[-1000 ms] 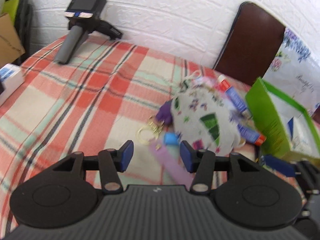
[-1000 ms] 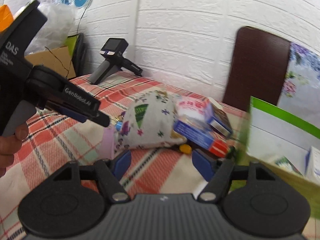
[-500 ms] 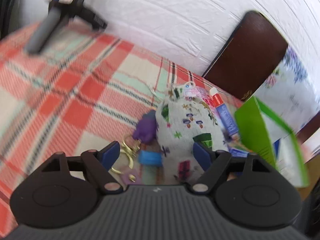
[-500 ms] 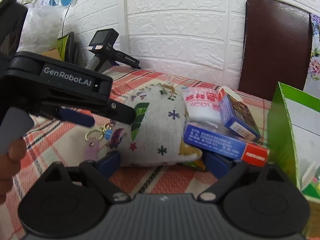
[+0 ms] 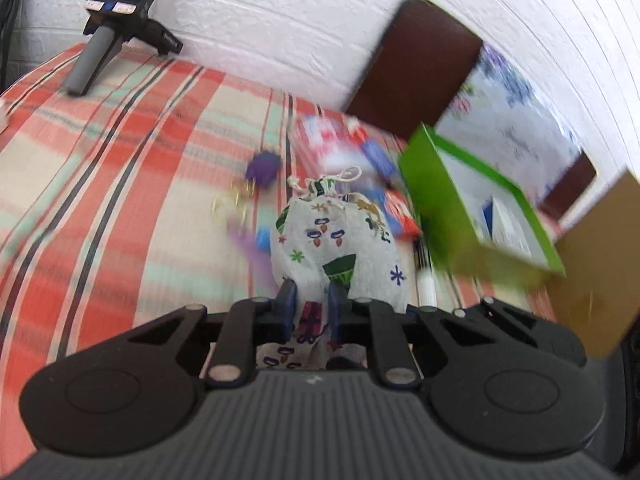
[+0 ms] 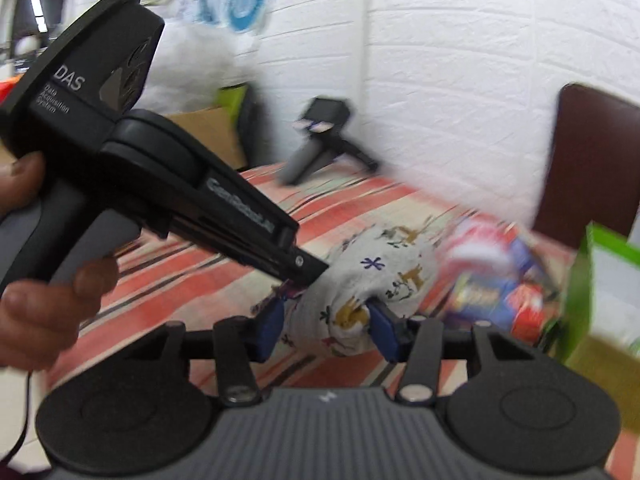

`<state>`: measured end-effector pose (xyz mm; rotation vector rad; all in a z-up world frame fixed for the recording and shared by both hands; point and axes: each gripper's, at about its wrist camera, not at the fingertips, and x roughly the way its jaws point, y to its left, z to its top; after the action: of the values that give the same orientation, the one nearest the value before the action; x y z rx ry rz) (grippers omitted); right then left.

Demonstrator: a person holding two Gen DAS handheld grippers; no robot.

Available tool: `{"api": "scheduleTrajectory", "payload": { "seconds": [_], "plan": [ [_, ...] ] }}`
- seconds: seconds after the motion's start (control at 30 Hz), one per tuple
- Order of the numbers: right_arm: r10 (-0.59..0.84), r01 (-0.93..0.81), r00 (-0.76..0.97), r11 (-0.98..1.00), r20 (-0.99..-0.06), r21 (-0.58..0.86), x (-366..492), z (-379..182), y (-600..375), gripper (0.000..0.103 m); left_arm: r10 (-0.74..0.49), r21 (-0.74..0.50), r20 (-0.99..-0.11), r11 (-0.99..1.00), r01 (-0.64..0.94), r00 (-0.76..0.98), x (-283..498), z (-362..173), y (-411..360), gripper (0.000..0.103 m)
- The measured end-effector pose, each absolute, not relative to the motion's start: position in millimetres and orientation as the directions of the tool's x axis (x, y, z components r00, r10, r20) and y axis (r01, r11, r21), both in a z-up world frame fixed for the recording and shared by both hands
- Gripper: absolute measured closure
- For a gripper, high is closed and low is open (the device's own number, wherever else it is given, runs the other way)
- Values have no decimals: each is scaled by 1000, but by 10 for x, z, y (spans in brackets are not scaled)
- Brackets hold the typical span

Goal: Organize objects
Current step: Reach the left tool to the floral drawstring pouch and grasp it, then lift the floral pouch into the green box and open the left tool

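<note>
A white drawstring pouch (image 5: 340, 248) with coloured prints is held above the plaid tablecloth (image 5: 120, 184). My left gripper (image 5: 310, 312) is shut on the pouch's bottom edge. My right gripper (image 6: 326, 328) is shut on the pouch (image 6: 380, 280) from the other side, its fingers pressed into the cloth. The left gripper's body (image 6: 168, 200) shows in the right wrist view, its tip at the pouch. A green box (image 5: 472, 208) stands open to the right, with blue and red packages (image 5: 360, 152) beside it.
A purple key ring with gold rings (image 5: 256, 176) lies left of the pouch. A pen (image 5: 424, 272) lies by the green box. A spare handheld gripper (image 5: 116, 24) stands at the table's far left. A dark chair back (image 5: 416, 68) is behind the table.
Both grippers have closed on the pouch, which was lying on the table between open fingers before. The pouch is now lifted off the cloth.
</note>
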<state>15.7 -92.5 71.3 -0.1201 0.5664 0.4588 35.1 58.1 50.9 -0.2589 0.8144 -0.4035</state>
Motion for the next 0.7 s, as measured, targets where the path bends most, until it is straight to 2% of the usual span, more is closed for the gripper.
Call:
{"api": "scheduleTrajectory", "payload": {
  "seconds": [0.07,0.1,0.13,0.17,0.23,0.27,0.3,0.4,0.43,0.47,0.53,0.57,0.6,0.67,0.7],
  "plan": [
    [401,-463,716,886,-571,42,42,639,-968,48,-446,-368,-667,894,257,597,205,463,588,80],
    [400,-462,709,886,-580,47,4,603,-969,39,-442,-365,-671,896,253,596,167,452,601,69],
    [392,-450,711,892,-584,50,-16,586,-986,36,-436,-361,-666,899,249,605,150,458,625,57],
    [382,-434,718,899,-582,55,-31,593,-1017,30,-423,-352,-657,904,243,623,152,476,644,52],
    [372,-408,736,911,-566,68,-22,649,-1074,20,-397,-342,-647,914,217,651,205,520,663,37],
    [373,-404,741,912,-559,74,-68,661,-1063,9,-405,-349,-634,910,223,659,234,537,668,32],
    [374,-404,743,912,-555,74,-49,667,-1085,4,-411,-350,-627,908,231,662,267,541,661,24],
    [361,-390,729,917,-582,81,149,573,-1112,4,-426,-324,-646,904,278,634,364,453,524,24],
    [366,-387,713,917,-598,99,234,518,-1116,5,-429,-316,-667,903,290,610,405,368,467,31],
    [371,-385,690,915,-622,119,336,446,-1116,11,-434,-323,-694,901,290,575,456,260,419,37],
    [376,-366,686,918,-623,152,396,392,-1122,14,-477,-407,-690,878,253,545,465,169,432,48],
    [381,-374,696,916,-608,146,353,428,-1122,22,-468,-395,-687,883,254,556,437,226,419,52],
    [388,-390,709,912,-589,131,298,479,-1124,34,-460,-376,-679,887,267,572,398,327,395,55],
    [392,-407,755,909,-526,93,217,634,-1162,47,-475,-358,-642,880,312,602,345,556,318,55],
    [364,-391,793,919,-488,50,178,713,-1193,47,-481,-339,-619,877,341,621,334,671,245,55]
  ]
}}
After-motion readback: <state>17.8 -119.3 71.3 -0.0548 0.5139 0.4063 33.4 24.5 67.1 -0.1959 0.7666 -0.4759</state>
